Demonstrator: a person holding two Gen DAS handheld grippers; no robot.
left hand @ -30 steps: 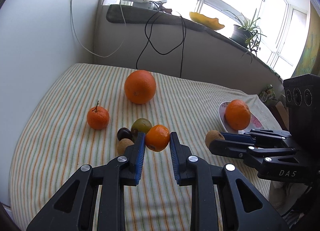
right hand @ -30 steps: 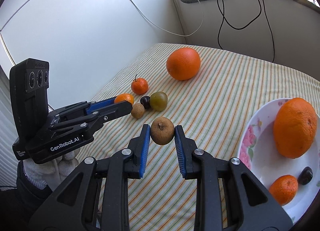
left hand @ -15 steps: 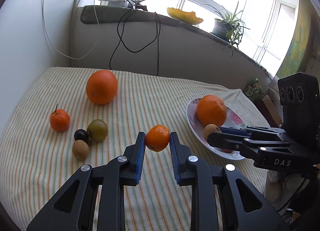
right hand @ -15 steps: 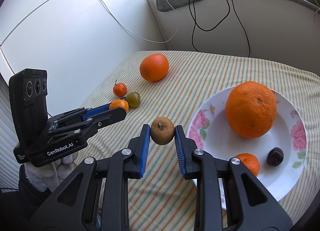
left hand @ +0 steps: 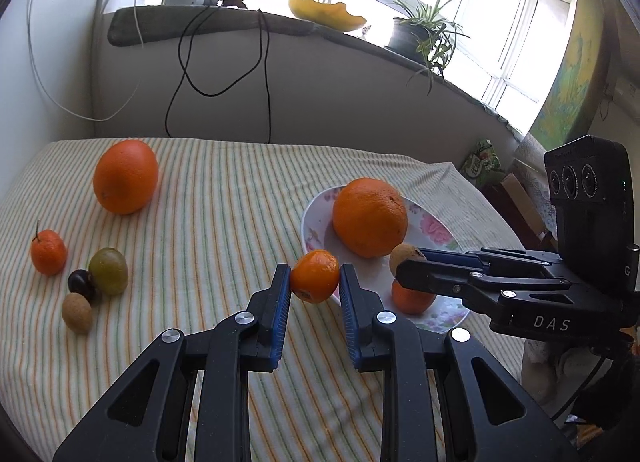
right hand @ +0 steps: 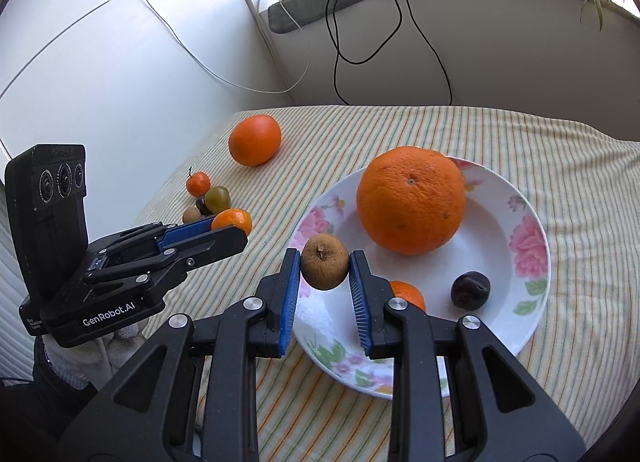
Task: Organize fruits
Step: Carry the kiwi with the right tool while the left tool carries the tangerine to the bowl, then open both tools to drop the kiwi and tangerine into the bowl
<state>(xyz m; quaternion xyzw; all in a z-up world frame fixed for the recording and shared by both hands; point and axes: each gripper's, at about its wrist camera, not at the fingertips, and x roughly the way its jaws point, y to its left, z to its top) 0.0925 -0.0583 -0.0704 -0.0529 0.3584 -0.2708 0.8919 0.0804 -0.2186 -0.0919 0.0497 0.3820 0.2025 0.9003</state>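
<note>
My left gripper (left hand: 314,288) is shut on a small tangerine (left hand: 315,276) and holds it just left of the flowered plate (left hand: 440,236). My right gripper (right hand: 325,268) is shut on a brown kiwi-like fruit (right hand: 324,261) above the plate's (right hand: 504,258) left rim. The plate holds a large orange (right hand: 411,200), a small tangerine (right hand: 408,294) and a dark plum (right hand: 470,289). On the striped cloth at left lie a large orange (left hand: 125,176), a stemmed tangerine (left hand: 48,252), a green fruit (left hand: 108,271), a dark plum (left hand: 81,284) and a brown fruit (left hand: 77,313).
The striped tablecloth (left hand: 224,198) ends at a grey wall below a window sill (left hand: 256,24) with hanging cables (left hand: 224,70), a yellow dish and a potted plant (left hand: 420,38). A white wall stands at left. Boxes (left hand: 516,198) sit beyond the table's right edge.
Both grippers moved right toward the plate with their fruit. The right gripper's fruit now hangs over the plate's rim; the left gripper's tangerine is beside the plate.
</note>
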